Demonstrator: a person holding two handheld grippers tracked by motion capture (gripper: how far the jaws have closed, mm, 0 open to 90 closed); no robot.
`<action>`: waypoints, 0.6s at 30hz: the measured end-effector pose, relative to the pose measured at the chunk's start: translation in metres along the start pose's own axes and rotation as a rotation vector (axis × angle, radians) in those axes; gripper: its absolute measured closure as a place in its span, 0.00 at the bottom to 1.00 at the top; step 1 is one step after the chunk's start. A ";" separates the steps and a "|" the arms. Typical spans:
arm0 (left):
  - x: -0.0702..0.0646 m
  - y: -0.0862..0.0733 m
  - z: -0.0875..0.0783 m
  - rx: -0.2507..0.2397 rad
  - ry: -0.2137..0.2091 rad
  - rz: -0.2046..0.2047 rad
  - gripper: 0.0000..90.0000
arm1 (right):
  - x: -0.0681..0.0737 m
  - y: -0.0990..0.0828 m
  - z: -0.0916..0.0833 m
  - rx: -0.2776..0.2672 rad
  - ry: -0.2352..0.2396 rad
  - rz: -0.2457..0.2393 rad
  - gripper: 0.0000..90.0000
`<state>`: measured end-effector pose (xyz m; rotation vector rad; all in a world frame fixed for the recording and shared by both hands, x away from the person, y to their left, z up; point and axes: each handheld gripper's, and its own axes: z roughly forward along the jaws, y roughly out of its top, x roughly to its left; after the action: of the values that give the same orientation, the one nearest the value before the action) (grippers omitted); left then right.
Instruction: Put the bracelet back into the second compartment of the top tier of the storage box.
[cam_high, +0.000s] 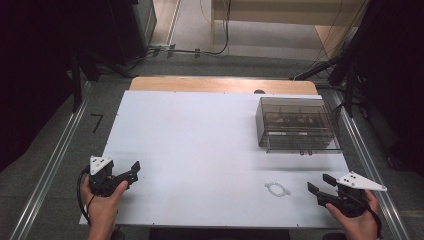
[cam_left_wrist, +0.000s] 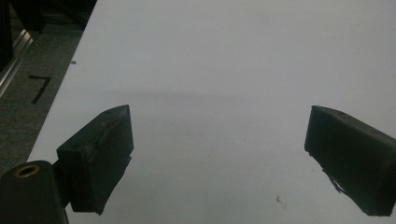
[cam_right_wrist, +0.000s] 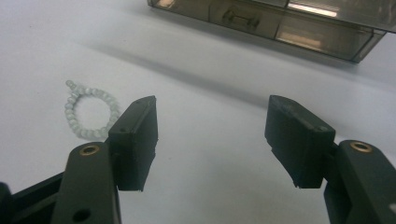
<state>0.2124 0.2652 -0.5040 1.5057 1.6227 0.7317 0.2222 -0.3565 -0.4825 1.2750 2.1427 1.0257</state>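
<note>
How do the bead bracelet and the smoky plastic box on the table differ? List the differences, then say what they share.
The bead bracelet is small, pale and lies flat as a ring; the plastic box is large, dark, see-through and boxy. The bracelet lies near the right gripper, the box farther back. Both rest on the white table, untouched.

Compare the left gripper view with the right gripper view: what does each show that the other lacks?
Left gripper view: the left gripper, jaws wide apart over bare table, plus grey floor with a black mark beyond the table's edge. Right gripper view: the right gripper, also open, a white bead bracelet lying flat beside one jaw, and a smoky clear drawer box farther off. Both share the white table and an empty grip.
</note>
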 end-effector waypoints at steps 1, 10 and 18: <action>0.000 0.000 0.000 0.000 0.000 0.000 0.10 | 0.001 0.001 0.001 0.001 0.003 -0.006 0.37; 0.000 0.000 0.000 0.000 -0.002 0.000 0.10 | 0.006 0.004 0.006 0.011 0.024 -0.025 0.38; 0.000 0.000 0.000 0.006 -0.004 0.004 0.10 | 0.013 0.007 0.011 0.026 0.046 -0.048 0.39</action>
<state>0.2128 0.2646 -0.5041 1.5137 1.6207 0.7261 0.2273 -0.3394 -0.4841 1.2162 2.2169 1.0203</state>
